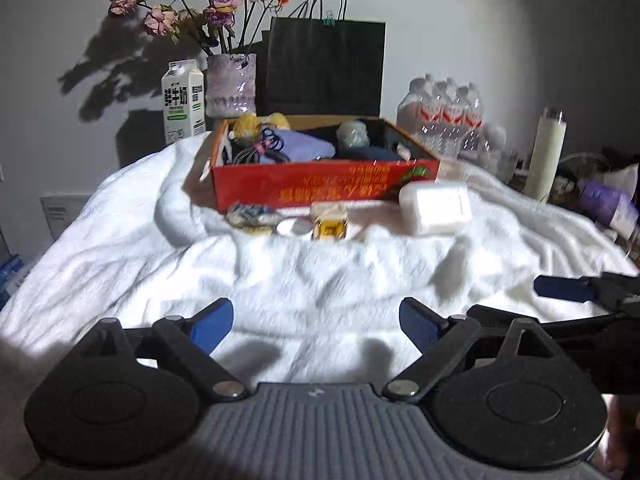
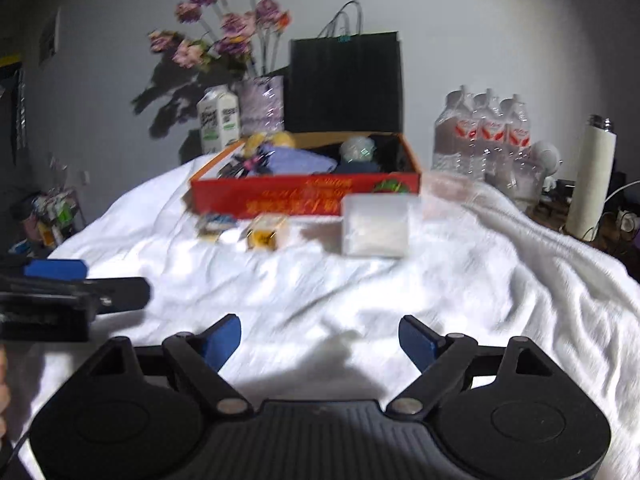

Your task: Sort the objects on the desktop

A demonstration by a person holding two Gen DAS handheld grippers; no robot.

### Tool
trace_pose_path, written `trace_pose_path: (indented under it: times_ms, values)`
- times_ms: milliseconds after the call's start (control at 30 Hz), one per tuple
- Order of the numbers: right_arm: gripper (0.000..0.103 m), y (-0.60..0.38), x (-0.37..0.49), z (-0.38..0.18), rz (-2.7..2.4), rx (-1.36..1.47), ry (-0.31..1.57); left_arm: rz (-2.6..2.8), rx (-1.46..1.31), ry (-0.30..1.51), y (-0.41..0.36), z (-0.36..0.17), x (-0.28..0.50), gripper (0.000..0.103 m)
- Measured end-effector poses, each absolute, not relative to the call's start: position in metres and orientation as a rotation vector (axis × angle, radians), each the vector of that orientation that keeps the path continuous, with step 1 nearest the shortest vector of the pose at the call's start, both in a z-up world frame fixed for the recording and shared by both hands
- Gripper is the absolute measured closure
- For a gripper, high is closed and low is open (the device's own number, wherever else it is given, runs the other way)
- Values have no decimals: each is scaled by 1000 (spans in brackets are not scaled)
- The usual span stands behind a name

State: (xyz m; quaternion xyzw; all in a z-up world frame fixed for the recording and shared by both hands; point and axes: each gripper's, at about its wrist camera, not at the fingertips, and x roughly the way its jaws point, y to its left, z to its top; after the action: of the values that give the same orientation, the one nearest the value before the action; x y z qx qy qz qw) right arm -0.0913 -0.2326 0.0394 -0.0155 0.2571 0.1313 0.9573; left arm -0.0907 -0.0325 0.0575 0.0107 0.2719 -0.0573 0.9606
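A red cardboard box [image 1: 320,188] [image 2: 280,196] sits on the white blanket and holds a purple cloth, a yellow plush, cables and a pale round thing. In front of it lie a white plastic case [image 1: 436,208] [image 2: 376,226], a small yellow-labelled box [image 1: 330,226] [image 2: 266,232], a small white round lid [image 1: 290,227] and a blue-and-white packet [image 1: 250,216] [image 2: 216,224]. My left gripper [image 1: 316,326] is open and empty over the blanket, well short of them. My right gripper [image 2: 320,340] is open and empty too; one of its fingers [image 1: 564,289] shows at the left view's right edge.
Behind the box stand a milk carton [image 1: 184,100], a vase of dried roses [image 1: 231,84], a black paper bag [image 1: 324,68] and a pack of water bottles [image 1: 444,116]. A white flask [image 1: 546,156] and clutter stand at the right, off the blanket.
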Motion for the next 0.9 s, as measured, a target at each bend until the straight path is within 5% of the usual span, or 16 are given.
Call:
trace_pose_path:
  times_ms: [467, 900]
  values:
    - [11, -241, -82, 14, 249, 21, 602, -54, -22, 693, -24, 17, -73, 12]
    - [0, -233, -79, 13, 256, -48, 636, -44, -6, 715, -28, 13, -70, 0]
